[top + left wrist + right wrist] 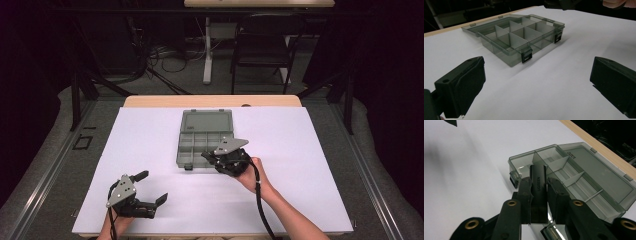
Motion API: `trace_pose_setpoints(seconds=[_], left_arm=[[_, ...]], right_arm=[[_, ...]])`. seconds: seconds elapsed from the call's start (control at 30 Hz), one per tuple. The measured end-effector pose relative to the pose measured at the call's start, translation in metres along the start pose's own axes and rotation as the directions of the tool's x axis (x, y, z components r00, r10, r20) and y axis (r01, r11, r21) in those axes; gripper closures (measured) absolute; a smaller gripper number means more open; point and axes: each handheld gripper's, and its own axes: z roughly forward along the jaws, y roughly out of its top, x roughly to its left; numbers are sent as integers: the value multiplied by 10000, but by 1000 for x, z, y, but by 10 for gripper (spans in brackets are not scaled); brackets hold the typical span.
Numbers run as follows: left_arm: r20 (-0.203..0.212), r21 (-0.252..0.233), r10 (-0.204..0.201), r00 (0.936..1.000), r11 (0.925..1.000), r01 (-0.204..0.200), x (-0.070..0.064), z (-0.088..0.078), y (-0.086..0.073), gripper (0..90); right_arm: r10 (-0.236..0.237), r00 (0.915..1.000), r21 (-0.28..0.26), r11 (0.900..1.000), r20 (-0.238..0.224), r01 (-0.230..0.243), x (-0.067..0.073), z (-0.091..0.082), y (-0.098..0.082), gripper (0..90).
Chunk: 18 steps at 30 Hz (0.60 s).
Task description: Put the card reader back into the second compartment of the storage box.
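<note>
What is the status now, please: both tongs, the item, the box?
Right tongs shut on black UGREEN adapter, above compartment box. Left tongs open, empty, resting near table edge. Box lid open flat; nothing blocking.

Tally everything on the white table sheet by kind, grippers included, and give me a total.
Grippers: 2, left gripper and right gripper
Clear organizer box, lid open: 1
Black UGREEN-marked adapter, clamped in the right gripper: 1
Total: 4
</note>
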Motion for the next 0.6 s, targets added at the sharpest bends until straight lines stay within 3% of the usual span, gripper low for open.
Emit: trace_pose_setpoints(seconds=[0.6], left_arm=[[0,17,54,10000,10000,-54,0,0,0,3]], right_arm=[[39,9997,304,9995,227,-46,-18,18,21,736]])
